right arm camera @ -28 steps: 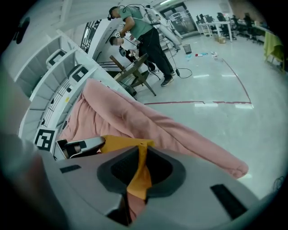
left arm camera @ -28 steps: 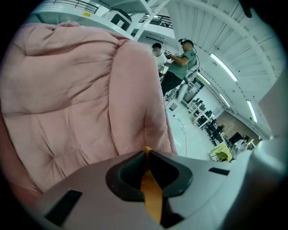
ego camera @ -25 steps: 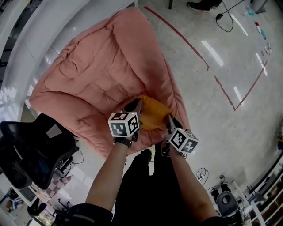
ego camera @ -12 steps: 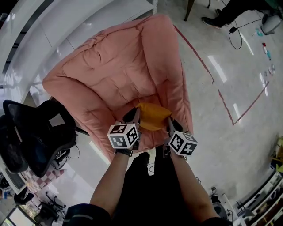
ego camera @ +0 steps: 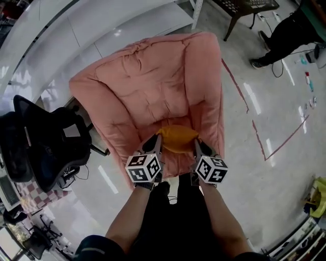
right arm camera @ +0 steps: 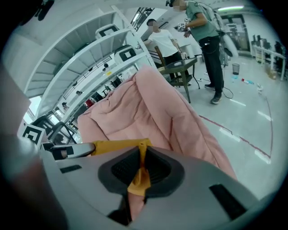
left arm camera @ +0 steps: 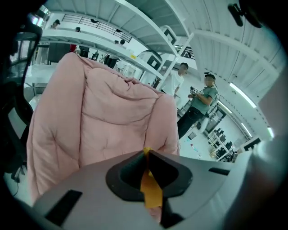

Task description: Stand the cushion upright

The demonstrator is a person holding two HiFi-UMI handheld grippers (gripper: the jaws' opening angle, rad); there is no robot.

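A large pink quilted cushion (ego camera: pixel 153 97) rises from the floor in front of me, its far end up and its sides curled inward. At its near edge is a yellow fabric piece (ego camera: pixel 177 138). My left gripper (ego camera: pixel 156 144) is shut on the left end of that yellow piece and my right gripper (ego camera: pixel 196 148) on its right end. The left gripper view shows the yellow fabric (left arm camera: pixel 150 191) pinched between the jaws of the left gripper (left arm camera: pixel 146 152), with the cushion (left arm camera: pixel 103 117) standing behind. The right gripper (right arm camera: pixel 142 146) pinches the yellow fabric (right arm camera: pixel 117 144) in the same way, in front of the cushion (right arm camera: pixel 148 108).
A black office chair (ego camera: pixel 46 142) stands close at the cushion's left. White shelving (ego camera: pixel 102 25) runs behind it. Red tape lines (ego camera: pixel 265 137) mark the glossy floor at right. A person (ego camera: pixel 285 30) and a dark table (ego camera: pixel 244 7) are at the far right.
Both grippers have risen with the yellow fabric still pinched. The cushion's near edge has come up with them, and the cushion stands steeper than before.
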